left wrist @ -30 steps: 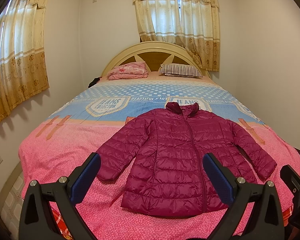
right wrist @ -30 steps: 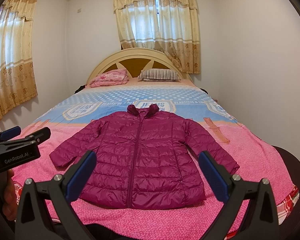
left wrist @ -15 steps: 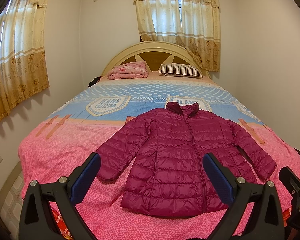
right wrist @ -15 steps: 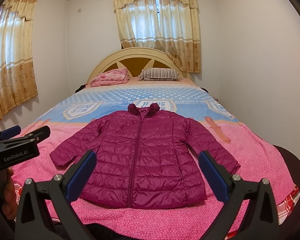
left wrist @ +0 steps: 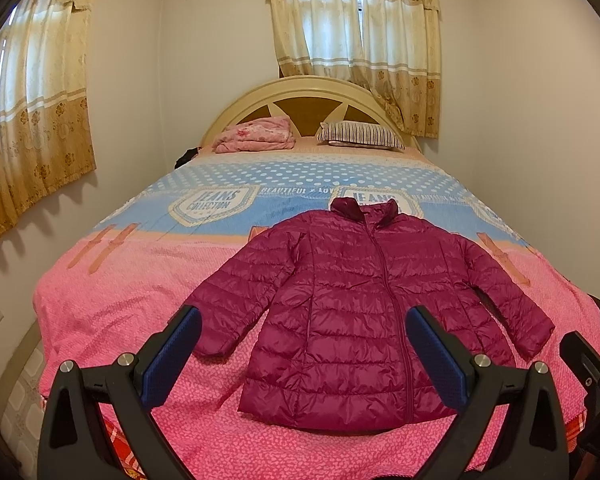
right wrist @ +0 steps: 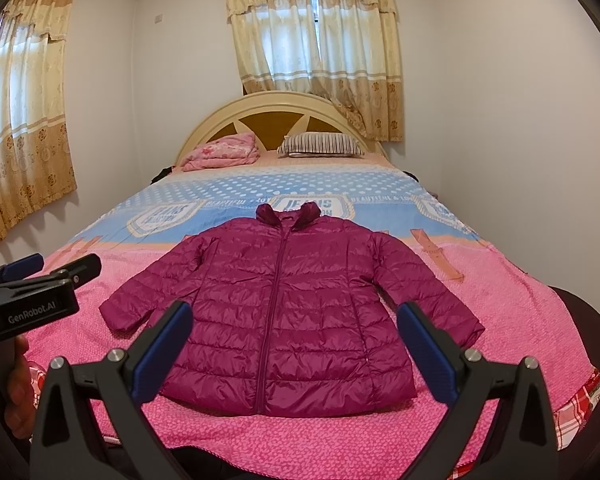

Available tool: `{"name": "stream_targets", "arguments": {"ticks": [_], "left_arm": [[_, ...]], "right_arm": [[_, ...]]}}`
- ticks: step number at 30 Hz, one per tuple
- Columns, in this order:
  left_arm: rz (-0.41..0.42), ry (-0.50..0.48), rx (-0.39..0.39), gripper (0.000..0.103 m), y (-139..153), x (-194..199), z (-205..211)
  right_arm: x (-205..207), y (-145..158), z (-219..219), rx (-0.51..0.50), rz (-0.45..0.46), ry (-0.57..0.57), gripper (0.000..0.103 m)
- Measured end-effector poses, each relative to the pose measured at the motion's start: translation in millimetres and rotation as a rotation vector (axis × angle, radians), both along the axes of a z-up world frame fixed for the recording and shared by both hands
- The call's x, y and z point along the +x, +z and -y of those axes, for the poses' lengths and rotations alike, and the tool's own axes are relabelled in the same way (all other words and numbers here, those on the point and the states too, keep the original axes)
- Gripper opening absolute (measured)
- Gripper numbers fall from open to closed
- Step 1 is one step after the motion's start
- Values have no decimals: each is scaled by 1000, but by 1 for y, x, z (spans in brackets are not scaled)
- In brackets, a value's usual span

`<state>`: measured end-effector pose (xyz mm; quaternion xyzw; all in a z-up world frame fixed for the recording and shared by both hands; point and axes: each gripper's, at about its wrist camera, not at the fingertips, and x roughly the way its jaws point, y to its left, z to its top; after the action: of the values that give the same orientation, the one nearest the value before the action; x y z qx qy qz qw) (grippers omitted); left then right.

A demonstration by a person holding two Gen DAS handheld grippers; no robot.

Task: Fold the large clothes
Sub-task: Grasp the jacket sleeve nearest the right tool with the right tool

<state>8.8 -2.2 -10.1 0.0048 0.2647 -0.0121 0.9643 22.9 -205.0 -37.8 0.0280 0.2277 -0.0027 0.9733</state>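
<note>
Reading the print first: we see "JEANS COLLECTION" badges and "BEAUTIFUL" on the blue band of the bedspread (left wrist: pixel 100 300), and "GenRobot.AI" on the body of the left gripper (right wrist: pixel 52 270) where it shows at the edge of the right wrist view. We note a bed with a pink lower spread, a cream arched headboard (left wrist: pixel 308 92), a folded pink blanket (left wrist: pixel 256 140) beside a striped pillow (left wrist: pixel 360 136), white walls and gold-patterned curtains (left wrist: pixel 356 40) on two windows. We find the magenta quilted puffer jacket (right wrist: pixel 284 312) lying flat, front up and zipped, on the pink part of the spread. Its long axis runs collar to hem along the bed: collar toward the headboard, hem toward us, sleeves angled out to either side. We hold both tools above the foot of the bed, apart from the jacket; the right gripper (right wrist: pixel 292 344) has its blue-padded fingers spread wide, and so does the left one, both holding nothing.
</note>
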Motion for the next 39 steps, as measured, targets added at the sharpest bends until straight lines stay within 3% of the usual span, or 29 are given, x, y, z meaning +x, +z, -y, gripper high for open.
{"name": "stream_targets", "arguments": {"ticks": [5, 11, 14, 26, 32, 34, 39], "left_arm": [[-36, -14, 2, 102, -15, 22, -3], [-113, 20, 38, 102, -50, 77, -1], [-150, 17, 66, 102, -68, 105, 6], [-188, 53, 145, 102, -121, 211, 26], [-212, 57, 170, 102, -139, 253, 40], [-220, 46, 187, 102, -145, 264, 46], [-252, 47, 221, 102, -156, 286, 55]], "right_arm": [[15, -9, 23, 21, -17, -17, 103], [47, -43, 97, 69, -80, -216, 103], [63, -66, 127, 120, -152, -258, 103], [124, -143, 238, 269, -331, -432, 81], [150, -169, 258, 285, -408, -442, 66], [156, -174, 256, 260, -427, -421, 45], [163, -175, 256, 209, -429, -389, 17]]}}
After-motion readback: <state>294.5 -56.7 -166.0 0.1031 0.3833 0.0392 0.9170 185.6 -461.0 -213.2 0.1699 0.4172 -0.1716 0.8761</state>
